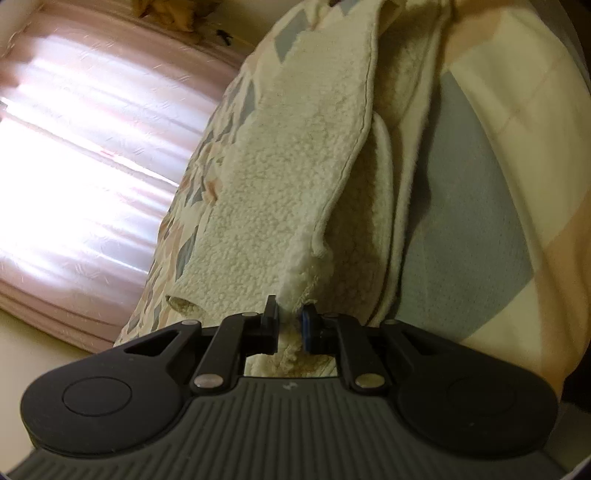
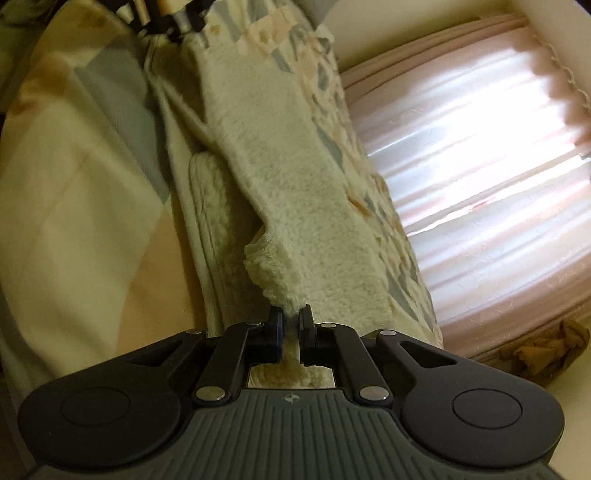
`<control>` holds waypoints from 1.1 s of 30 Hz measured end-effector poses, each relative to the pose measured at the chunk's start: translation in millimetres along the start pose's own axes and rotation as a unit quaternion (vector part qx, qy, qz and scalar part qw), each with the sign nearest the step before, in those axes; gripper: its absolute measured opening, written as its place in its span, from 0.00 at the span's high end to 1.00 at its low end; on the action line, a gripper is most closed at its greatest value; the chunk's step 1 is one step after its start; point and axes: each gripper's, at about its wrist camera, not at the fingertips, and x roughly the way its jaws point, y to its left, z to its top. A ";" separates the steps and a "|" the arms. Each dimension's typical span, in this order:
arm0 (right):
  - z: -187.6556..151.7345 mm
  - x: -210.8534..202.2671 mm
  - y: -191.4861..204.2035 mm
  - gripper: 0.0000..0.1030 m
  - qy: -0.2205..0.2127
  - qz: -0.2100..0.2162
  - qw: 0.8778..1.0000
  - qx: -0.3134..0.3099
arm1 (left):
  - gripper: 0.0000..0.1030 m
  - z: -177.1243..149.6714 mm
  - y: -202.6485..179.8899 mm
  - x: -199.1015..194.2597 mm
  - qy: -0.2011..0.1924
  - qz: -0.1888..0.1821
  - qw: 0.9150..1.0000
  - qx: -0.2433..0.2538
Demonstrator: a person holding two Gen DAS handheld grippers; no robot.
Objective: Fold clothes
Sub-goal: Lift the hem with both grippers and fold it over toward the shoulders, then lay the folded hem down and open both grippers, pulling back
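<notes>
A thick garment with cream fleece lining and a pastel patchwork outside of grey, peach and cream hangs stretched between both grippers. My left gripper is shut on a fleece corner of it. My right gripper is shut on another fleece corner of the same garment. The left gripper shows at the top of the right wrist view, holding the far end. The garment fills the middle of both views, lifted in the air.
A pink pleated curtain with bright light behind it is at the left of the left wrist view and at the right of the right wrist view. A crumpled tan cloth lies by its edge.
</notes>
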 end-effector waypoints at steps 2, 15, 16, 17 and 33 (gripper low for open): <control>3.2 -1.8 -4.3 0.95 -0.002 -0.004 1.000 0.010 | 0.90 -0.7 1.9 2.4 0.003 -0.001 1.000 -0.014; 5.8 2.5 24.2 0.82 0.039 0.010 0.999 -0.001 | 0.81 -9.7 4.8 -10.7 0.012 -0.020 0.997 -0.067; 5.3 -3.7 19.1 0.82 0.034 0.014 0.999 0.019 | 0.81 -11.2 8.9 -18.8 0.006 -0.024 0.997 -0.077; 4.8 -10.0 14.0 0.85 0.029 0.017 0.999 0.039 | 0.81 -12.2 13.7 -26.1 0.000 -0.028 0.995 -0.091; 3.4 -5.0 -32.1 0.73 0.019 0.057 0.970 0.234 | 0.75 -3.2 82.0 16.6 -0.020 -0.062 0.964 -0.257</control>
